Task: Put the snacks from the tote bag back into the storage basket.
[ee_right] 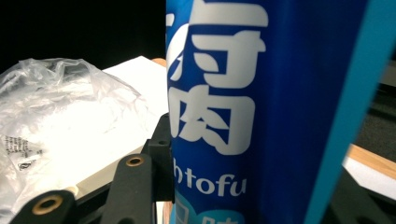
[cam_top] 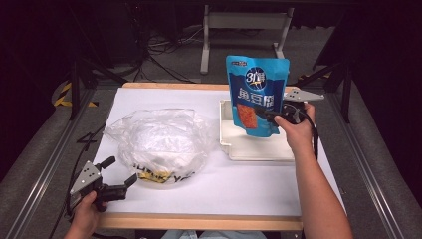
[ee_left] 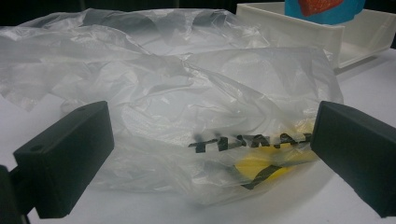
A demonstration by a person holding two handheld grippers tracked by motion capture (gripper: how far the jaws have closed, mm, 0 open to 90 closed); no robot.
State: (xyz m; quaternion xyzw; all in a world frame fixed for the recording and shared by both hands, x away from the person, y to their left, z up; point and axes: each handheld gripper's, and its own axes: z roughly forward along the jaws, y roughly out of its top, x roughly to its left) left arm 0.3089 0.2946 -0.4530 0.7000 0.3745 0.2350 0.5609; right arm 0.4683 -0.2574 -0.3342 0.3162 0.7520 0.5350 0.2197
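A blue snack pouch (cam_top: 256, 94) with white lettering hangs upright over the white tray (cam_top: 249, 149), its lower edge near the tray's inside. My right gripper (cam_top: 271, 117) is shut on the pouch's lower right side; in the right gripper view the pouch (ee_right: 261, 112) stands pressed against the left jaw. A crumpled clear plastic bag (cam_top: 159, 142) with black and yellow print lies left of the tray. My left gripper (cam_top: 119, 172) rests near the table's front left corner, jaws open and pointing at the bag (ee_left: 187, 107), which lies just beyond them.
White paper covers the wooden table (cam_top: 199, 221). The tray's near wall (ee_left: 299, 28) shows behind the bag in the left gripper view. Dark floor, cables and a metal stand (cam_top: 244, 22) lie beyond the table's far edge.
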